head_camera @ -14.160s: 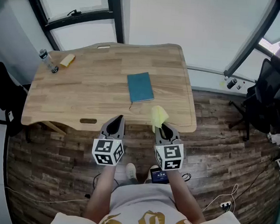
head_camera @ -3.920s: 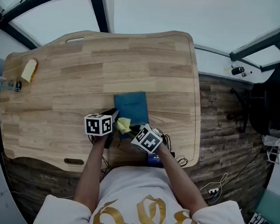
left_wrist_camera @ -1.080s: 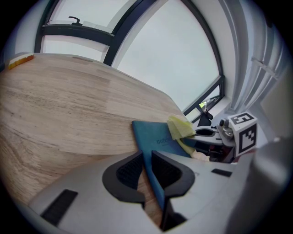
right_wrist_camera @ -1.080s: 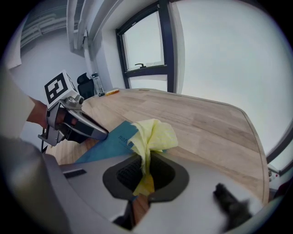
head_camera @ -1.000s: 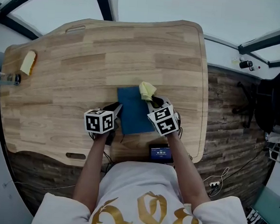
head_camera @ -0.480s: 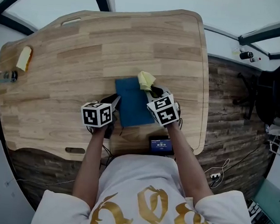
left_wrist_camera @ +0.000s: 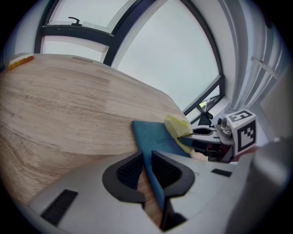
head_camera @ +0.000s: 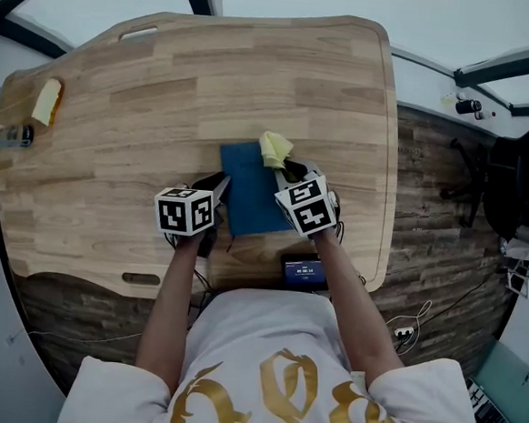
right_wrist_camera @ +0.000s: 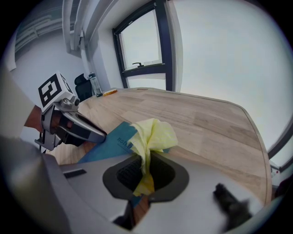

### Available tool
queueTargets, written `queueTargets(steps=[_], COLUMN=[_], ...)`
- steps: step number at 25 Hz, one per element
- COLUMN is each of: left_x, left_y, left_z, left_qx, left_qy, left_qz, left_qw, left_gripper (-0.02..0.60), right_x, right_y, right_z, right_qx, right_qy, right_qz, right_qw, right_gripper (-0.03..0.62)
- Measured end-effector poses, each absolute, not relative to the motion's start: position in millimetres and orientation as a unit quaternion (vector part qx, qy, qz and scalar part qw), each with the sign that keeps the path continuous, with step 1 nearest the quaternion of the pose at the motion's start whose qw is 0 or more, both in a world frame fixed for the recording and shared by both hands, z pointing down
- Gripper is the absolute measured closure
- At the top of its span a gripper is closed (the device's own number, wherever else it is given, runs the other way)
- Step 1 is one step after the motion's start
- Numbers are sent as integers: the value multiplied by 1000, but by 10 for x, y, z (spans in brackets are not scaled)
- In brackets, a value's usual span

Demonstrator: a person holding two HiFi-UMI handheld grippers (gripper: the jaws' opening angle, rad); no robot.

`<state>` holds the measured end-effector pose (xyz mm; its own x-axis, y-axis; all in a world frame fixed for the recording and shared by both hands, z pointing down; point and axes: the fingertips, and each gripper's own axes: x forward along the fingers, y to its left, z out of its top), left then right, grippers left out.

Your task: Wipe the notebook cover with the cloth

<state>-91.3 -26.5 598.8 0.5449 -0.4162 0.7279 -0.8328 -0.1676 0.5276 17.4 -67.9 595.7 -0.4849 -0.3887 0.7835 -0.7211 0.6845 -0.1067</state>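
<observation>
left gripper (left_wrist_camera: 145, 161) pinches teal notebook (head_camera: 250, 200) by its edge; right gripper (right_wrist_camera: 145, 170) clamps yellow cloth (right_wrist_camera: 153, 135) (bunched just ahead of its jaws, over the cover)

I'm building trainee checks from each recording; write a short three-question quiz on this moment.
1. True or false: the right tool is clamping the yellow cloth.
2. What is the left tool gripping? A) a cup B) the edge of the notebook C) nothing
3. Fill in: the notebook lies on a ____ table.
Key: 1 true; 2 B; 3 wooden.
</observation>
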Motion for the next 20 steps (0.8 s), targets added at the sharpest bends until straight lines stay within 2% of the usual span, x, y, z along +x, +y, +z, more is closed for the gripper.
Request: queueTargets(steps=[20], left_x=[-907], left_y=[-264], left_z=[5989], left_qx=[733], left_qy=[-427], left_qz=[215], left_qw=[484], left_gripper=[512], right_x=[-235], right_y=[-588], right_z=[5949], right_qx=[290], right_qy=[-845], right_qz=[218], right_qw=[392], right_gripper=[556])
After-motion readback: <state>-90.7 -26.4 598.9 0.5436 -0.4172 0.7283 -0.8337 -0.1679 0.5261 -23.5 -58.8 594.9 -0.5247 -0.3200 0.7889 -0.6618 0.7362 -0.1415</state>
